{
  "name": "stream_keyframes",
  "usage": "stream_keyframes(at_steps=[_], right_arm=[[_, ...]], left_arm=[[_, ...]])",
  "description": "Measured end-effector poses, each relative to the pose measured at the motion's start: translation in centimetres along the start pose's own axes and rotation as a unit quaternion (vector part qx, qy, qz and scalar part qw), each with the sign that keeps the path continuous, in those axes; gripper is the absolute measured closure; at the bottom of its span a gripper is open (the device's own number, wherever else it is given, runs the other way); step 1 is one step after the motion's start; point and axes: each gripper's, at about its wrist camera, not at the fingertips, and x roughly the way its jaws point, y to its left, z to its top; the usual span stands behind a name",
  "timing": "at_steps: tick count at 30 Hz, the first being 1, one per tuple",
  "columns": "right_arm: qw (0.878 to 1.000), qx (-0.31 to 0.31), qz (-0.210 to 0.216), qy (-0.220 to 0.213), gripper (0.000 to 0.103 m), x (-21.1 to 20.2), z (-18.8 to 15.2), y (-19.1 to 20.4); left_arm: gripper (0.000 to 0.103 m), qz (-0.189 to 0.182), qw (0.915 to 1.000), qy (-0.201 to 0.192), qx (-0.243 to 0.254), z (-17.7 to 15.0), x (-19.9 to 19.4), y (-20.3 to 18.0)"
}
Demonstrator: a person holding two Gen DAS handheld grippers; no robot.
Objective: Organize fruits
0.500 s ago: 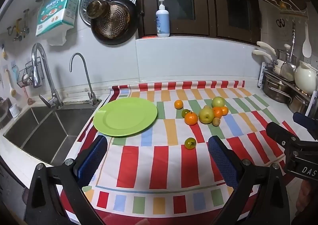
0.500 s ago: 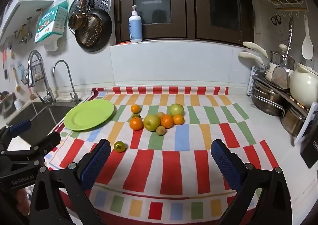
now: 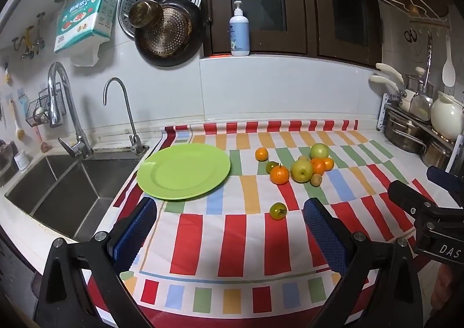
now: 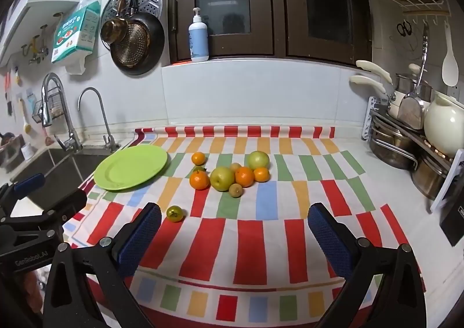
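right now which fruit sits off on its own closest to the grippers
The small greenish-yellow fruit with a dark stem, alone on the striped cloth in front of the cluster. All the other fruits sit farther back, beside the green plate.

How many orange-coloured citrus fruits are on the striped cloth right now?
4. One lone orange nearest the green plate; one left of the yellow-green apple; two on its right. Others may hide behind the cluster.

Black hand-held gripper point(image 3: 229, 229), blue textured pads point(image 3: 136, 232), silver screws
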Motion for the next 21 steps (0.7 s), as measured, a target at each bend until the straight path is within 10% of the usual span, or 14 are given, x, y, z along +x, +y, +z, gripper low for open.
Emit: stream_keyframes(at_steps=[21], right_arm=[[1.0,0.0,0.001,-0.001,0.001,-0.14,0.23,0.21]], left_arm=[[0.0,-0.002,1.0,-0.001,0.002,-0.16,-0.06,-0.2]])
